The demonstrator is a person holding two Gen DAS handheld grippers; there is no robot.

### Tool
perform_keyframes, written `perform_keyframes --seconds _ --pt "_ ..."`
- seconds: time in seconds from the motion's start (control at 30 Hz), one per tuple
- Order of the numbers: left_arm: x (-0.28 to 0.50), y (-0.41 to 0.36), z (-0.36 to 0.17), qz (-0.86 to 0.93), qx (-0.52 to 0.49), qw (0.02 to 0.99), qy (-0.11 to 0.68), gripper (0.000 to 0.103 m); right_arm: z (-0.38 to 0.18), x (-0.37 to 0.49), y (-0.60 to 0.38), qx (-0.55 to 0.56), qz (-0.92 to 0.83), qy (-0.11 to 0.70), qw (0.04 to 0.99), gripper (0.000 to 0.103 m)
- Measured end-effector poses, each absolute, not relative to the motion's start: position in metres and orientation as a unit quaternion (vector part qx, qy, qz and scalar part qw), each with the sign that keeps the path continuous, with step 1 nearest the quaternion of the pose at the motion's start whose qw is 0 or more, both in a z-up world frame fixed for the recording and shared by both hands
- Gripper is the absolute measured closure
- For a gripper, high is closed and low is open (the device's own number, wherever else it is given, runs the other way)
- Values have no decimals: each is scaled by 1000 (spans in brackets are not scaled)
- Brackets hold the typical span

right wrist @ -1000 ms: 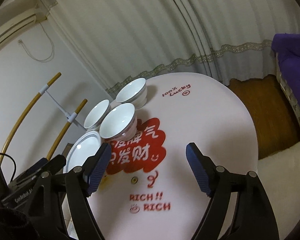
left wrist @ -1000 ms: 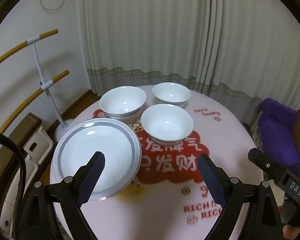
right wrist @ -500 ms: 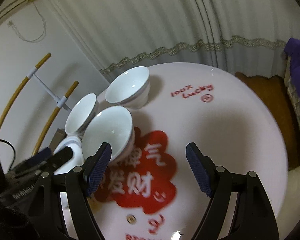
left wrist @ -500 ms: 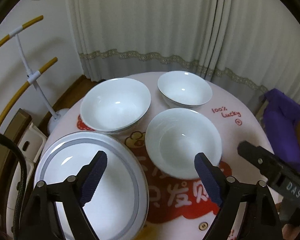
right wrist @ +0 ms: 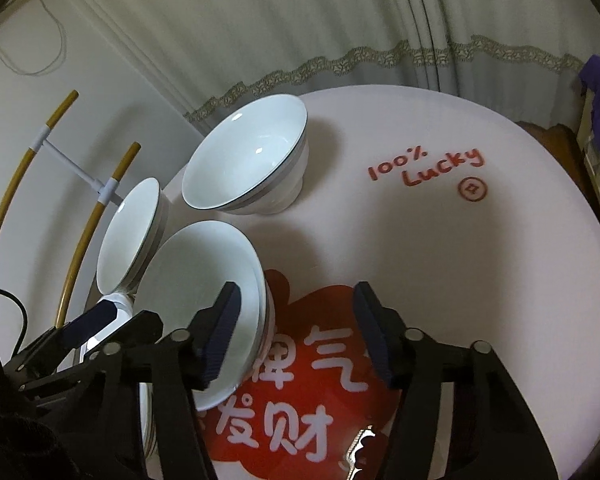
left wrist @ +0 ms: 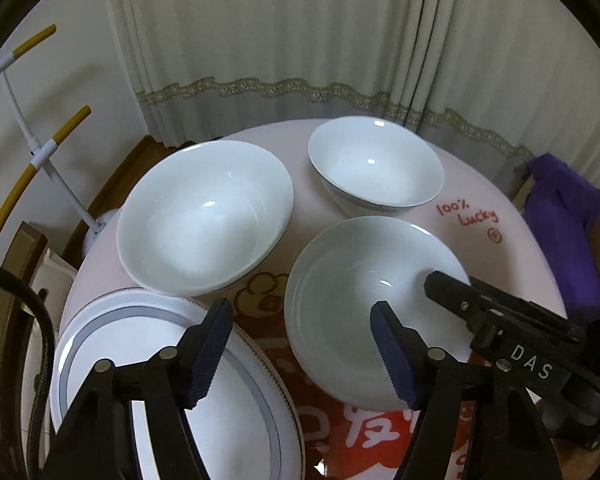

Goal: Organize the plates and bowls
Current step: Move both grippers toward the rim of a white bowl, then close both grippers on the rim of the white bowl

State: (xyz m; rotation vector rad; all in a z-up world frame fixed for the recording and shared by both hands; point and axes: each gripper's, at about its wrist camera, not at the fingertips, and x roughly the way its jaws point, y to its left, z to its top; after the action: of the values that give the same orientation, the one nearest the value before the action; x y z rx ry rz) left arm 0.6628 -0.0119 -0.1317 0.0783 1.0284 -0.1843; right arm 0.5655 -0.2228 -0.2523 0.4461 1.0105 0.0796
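Item: near bowl [left wrist: 364, 304], white, upright on round table [right wrist: 480, 264], on the red print of the pink cloth.

Relation to tongs: both grippers straddled its rim from opposite sides. L gripper [left wrist: 300, 356]: near rim between jaws, one finger over the bowl's inside, other over the gap toward the plate stack [left wrist: 148, 364]. R gripper [right wrist: 296, 332]: one finger at the bowl's inner wall, other outside over the cloth. Bowl round, so no long axis; both hands abt equally close.

Tongs state: both sets of jaws had just been closing; part-closed, rim between them, pads not seen pressing. Neither judged a grip yet.

Others: left bowl [left wrist: 208, 216] and far bowl [left wrist: 376, 164], apart from it.

Room: pale curtain [left wrist: 300, 40] behind, purple cloth [left wrist: 560, 216] at R, hoop stand [left wrist: 40, 148] at L.
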Motion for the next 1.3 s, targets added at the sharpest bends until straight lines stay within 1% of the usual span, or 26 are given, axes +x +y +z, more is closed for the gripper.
perform_keyframes --seconds 0.03,0.07,0.1,0.17,0.2,0.23,0.27,0.3,0.33,0.37,0.4,0.43,0.5,0.57,0.8,1.07,1.3 --pt "670 -12 -134 -90 36 864 494 44 -254 567 -222 213 40 481 849 59" --pt "674 -13 -136 -91 38 863 496 44 -255 568 -222 213 41 483 848 66" --pt "679 -13 -139 -91 38 862 497 44 -255 569 -222 214 42 484 848 68" --pt "685 -14 -143 -94 35 859 501 51 -256 570 -221 212 46 483 848 71" --pt "682 -14 -144 -94 33 859 503 59 -256 570 -220 212 48 483 848 74" --pt "686 -15 -146 -95 33 857 506 61 -257 570 -219 213 50 483 848 75" --pt "689 -16 -148 -95 33 855 508 62 -257 570 -219 213 51 483 848 77" --pt "690 -16 -148 -96 31 855 508 66 -257 570 -218 213 52 483 848 78" --pt "692 -15 -148 -97 30 855 509 75 -258 570 -218 216 55 482 847 80" --pt "692 -14 -148 -96 29 854 510 81 -258 570 -219 219 57 481 847 83" --pt "691 -12 -149 -95 26 855 509 90 -258 570 -219 221 58 480 847 85" --pt "694 -11 -149 -93 25 856 508 92 -258 570 -217 220 58 480 847 87" --pt "696 -10 -149 -95 23 857 506 94 -255 569 -214 215 60 478 849 95" --pt "696 -10 -151 -97 20 858 504 95 -254 569 -212 210 59 477 851 97" --pt "675 -12 -142 -106 25 864 491 95 -251 556 -219 220 60 468 854 97" --pt "644 -4 -117 -122 23 876 467 95 -226 524 -217 223 56 446 865 97" --pt "606 18 -101 -124 17 885 448 95 -198 498 -200 214 57 429 876 96"
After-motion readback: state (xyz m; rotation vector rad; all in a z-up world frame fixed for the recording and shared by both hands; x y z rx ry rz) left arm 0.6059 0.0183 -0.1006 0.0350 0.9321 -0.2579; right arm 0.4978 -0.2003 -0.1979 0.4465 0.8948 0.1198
